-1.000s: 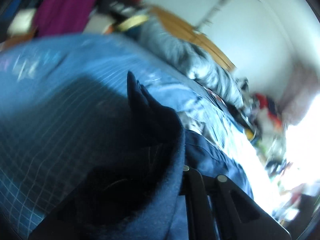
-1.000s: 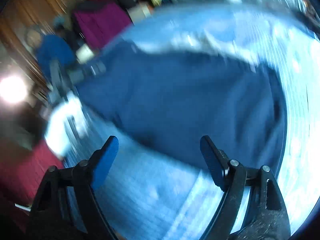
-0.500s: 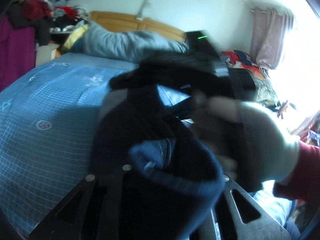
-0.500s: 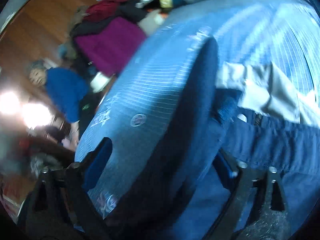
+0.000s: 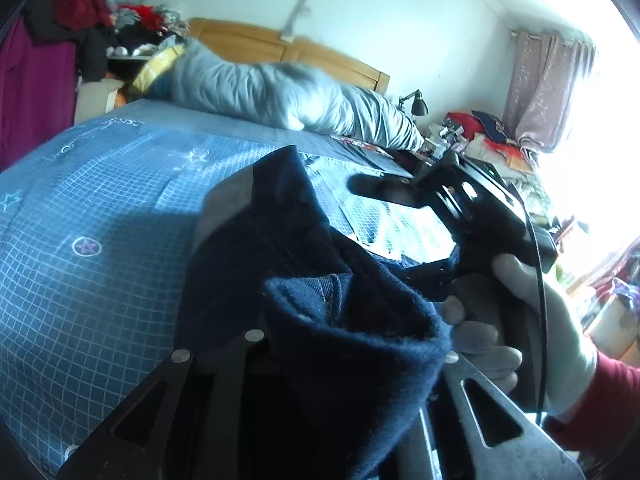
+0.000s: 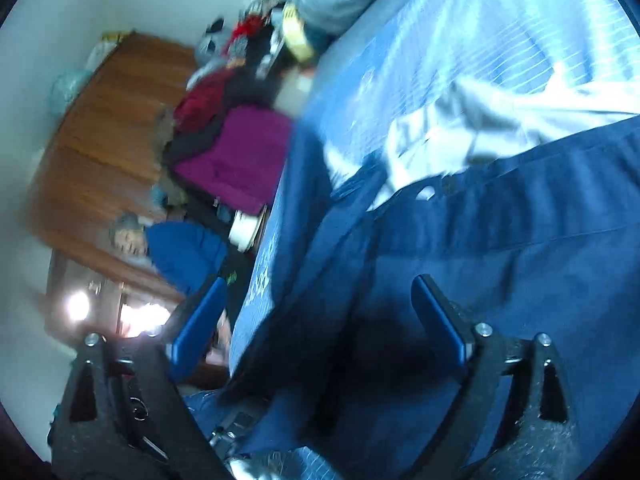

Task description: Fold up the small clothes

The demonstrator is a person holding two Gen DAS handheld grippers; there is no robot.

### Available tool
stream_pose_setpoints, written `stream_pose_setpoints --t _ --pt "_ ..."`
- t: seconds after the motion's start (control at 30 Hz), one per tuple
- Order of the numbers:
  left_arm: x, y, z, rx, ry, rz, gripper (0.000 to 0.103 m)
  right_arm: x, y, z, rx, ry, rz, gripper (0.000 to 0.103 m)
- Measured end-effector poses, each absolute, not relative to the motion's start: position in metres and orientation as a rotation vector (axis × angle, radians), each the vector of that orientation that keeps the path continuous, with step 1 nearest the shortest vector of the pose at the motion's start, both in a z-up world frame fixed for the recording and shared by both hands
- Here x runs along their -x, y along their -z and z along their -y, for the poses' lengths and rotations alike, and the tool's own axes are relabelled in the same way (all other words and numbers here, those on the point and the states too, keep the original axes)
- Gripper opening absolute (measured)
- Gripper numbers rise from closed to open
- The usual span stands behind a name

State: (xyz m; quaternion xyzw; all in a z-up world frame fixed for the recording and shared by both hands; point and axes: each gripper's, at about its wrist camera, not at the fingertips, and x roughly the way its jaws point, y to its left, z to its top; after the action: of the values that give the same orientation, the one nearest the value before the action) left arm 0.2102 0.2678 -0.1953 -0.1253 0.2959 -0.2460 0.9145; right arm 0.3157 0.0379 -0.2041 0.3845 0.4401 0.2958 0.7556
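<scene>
The dark blue garment (image 5: 320,300) hangs bunched above the bed (image 5: 100,240), its denim-like cloth with stitched seams draped over the left tongs (image 5: 348,364). The cloth hides their fingertips, so I cannot tell whether they are pinching it or merely carrying it. To the left of the garment lies the bed's blue checked sheet, printed with small stars. Behind the garment, at the head of the bed, is a grey quilt (image 5: 288,96) in a heap against a wooden headboard (image 5: 280,48). To the right of the garment a gloved hand (image 5: 532,340) with a red sleeve (image 5: 600,408) grips the handle of the other device.

In the right wrist view the right tongs (image 6: 320,320) stand wide, blue pads apart, with nothing between them. The garment (image 6: 500,260) spreads just beyond them, over the bed (image 6: 460,40), with a pale lining (image 6: 460,132) showing at its upper edge.
</scene>
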Motion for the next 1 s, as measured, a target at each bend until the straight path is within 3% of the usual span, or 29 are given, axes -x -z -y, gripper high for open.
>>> stream_pose_setpoints --t 0.1,0.17,0.2,0.23,0.27,0.47,0.57,0.8,1.0 --pt "-0.205 0.197 -0.257 0.228 0.515 -0.622 0.014 -0.332 0.207 -0.052 -0.777 -0.671 -1.006 0.093" --pt "-0.206 0.199 -0.249 0.218 0.53 -0.641 0.014 -0.34 0.211 -0.055 -0.771 -0.644 -1.0 0.083" --pt "-0.205 0.2 -0.244 0.21 0.541 -0.652 0.014 -0.342 0.214 -0.056 -0.768 -0.625 -1.005 0.059" --pt "-0.205 0.2 -0.238 0.2 0.548 -0.656 0.014 -0.342 0.216 -0.05 -0.759 -0.601 -1.014 0.017" --pt "-0.205 0.199 -0.233 0.188 0.554 -0.658 0.015 -0.337 0.214 -0.04 -0.747 -0.578 -1.008 0.013" --pt "-0.2 0.181 -0.162 0.139 0.743 -0.649 0.018 -0.294 0.165 0.031 -0.668 -0.553 -0.846 0.009" --pt "-0.191 0.181 -0.113 0.123 0.842 -0.668 0.03 -0.279 0.161 0.078 -0.669 -0.509 -0.823 0.009" --pt "-0.195 0.219 -0.02 0.089 0.96 -0.848 0.033 -0.269 0.22 0.162 -0.779 -0.345 -0.936 0.008" --pt "-0.189 0.24 0.006 0.046 0.966 -0.904 0.038 -0.271 0.247 0.183 -0.837 -0.361 -0.969 0.009"
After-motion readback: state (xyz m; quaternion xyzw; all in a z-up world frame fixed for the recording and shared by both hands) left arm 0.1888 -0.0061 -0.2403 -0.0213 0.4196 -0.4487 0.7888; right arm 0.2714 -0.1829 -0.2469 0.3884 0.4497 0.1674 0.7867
